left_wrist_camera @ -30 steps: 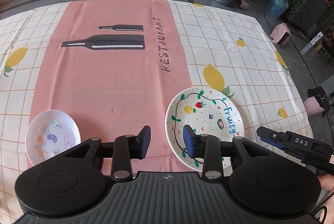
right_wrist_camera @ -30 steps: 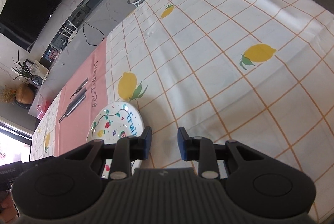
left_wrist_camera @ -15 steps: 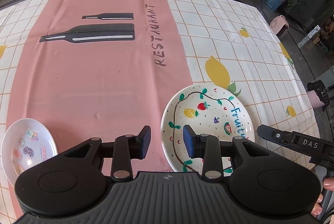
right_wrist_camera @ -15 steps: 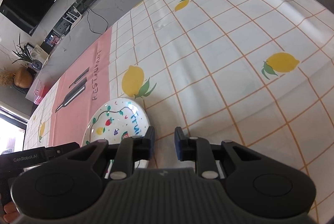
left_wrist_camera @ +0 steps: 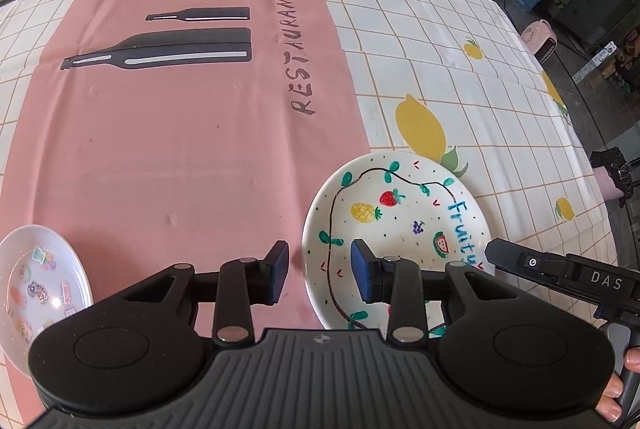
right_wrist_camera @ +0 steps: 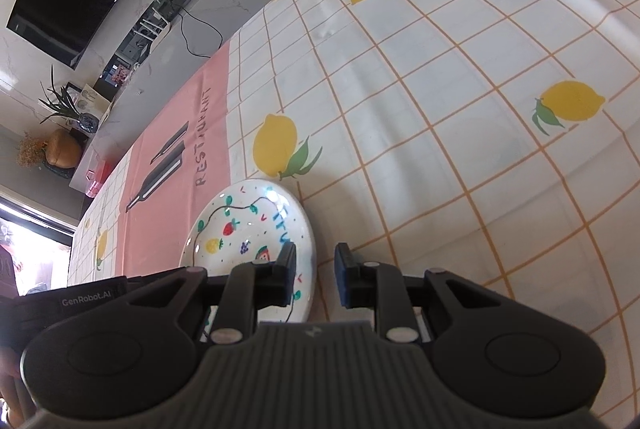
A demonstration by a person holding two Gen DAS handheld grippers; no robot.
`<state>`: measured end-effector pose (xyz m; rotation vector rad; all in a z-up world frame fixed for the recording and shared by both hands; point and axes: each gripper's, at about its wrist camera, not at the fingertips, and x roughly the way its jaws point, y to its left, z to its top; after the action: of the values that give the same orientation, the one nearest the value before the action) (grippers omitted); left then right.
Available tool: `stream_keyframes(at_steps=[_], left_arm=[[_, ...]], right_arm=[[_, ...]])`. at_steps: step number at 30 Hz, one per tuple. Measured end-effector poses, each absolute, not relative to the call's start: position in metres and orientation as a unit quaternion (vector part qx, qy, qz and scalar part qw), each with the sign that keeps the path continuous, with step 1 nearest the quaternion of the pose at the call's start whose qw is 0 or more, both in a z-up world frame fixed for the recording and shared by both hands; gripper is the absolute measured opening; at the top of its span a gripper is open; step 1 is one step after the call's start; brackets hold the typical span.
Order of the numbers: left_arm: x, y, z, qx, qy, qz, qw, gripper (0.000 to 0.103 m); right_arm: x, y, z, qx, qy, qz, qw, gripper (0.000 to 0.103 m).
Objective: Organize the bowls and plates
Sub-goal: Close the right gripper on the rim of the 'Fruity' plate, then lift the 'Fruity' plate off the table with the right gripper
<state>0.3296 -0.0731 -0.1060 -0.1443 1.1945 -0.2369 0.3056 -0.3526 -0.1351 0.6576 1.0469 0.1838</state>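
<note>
Fruit-painted plate, white with a strawberry, a pineapple, grapes, a watermelon slice and the blue word "Fruity", is lying flat on the tablecloth, partly on the pink strip and partly on the white checked part with lemons. In the left wrist view it is sitting at about 4 o'clock from the middle of the frame, and a printed lemon is showing just beyond its far edge at 12 o'clock.

Left gripper is hovering at the plate's left rim. Its jaws are standing partly open, one finger over the pink cloth and the other over the inside of the plate, so the rim is lying between them. I cannot tell if the pads are touching it; nothing is looking clamped.

Right gripper is standing at the opposite rim of the same plate. Its jaws are open only a narrow way, with the plate edge in the gap or just under it; the left finger is covering the painted surface and the right finger is over the bare checked cloth. No firm grip is visible here.

Small clear dish with colourful stickers is resting on the cloth at about 9 o'clock from the left gripper, well apart from the plate. A person's fingertips are showing at the lower right edge, holding the handle of the other tool.
</note>
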Motion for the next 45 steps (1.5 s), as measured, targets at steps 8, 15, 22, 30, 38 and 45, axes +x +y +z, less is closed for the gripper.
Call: stream_keyframes(at_steps=[8,15,22,30,38,45], left_arm=[[0.331,-0.076,-0.109,-0.077,0.567,-0.111,0.813,0.040],[0.330,-0.075,-0.110,-0.101,0.560,-0.105,0.816,0.039],[0.329,-0.069,-0.110,-0.108,0.564,-0.098,0.813,0.023],[0.325,-0.065,-0.103,-0.113,0.557,-0.102,0.816,0.019],[0.323,-0.063,-0.096,-0.109,0.557,-0.120,0.815,0.019],[0.321,-0.061,-0.093,-0.106,0.555,-0.127,0.815,0.020]], right_arm=[[0.309,-0.346,-0.138,0.316,0.493,0.104,0.804,0.021],[0.308,-0.351,-0.141,0.334,0.492,0.105,0.797,0.021],[0.306,-0.344,-0.137,0.307,0.490,0.103,0.809,0.019],[0.301,-0.348,-0.134,0.314,0.484,0.106,0.810,0.016],[0.295,-0.353,-0.129,0.330,0.475,0.113,0.808,0.014],[0.293,-0.355,-0.126,0.341,0.468,0.119,0.806,0.014]])
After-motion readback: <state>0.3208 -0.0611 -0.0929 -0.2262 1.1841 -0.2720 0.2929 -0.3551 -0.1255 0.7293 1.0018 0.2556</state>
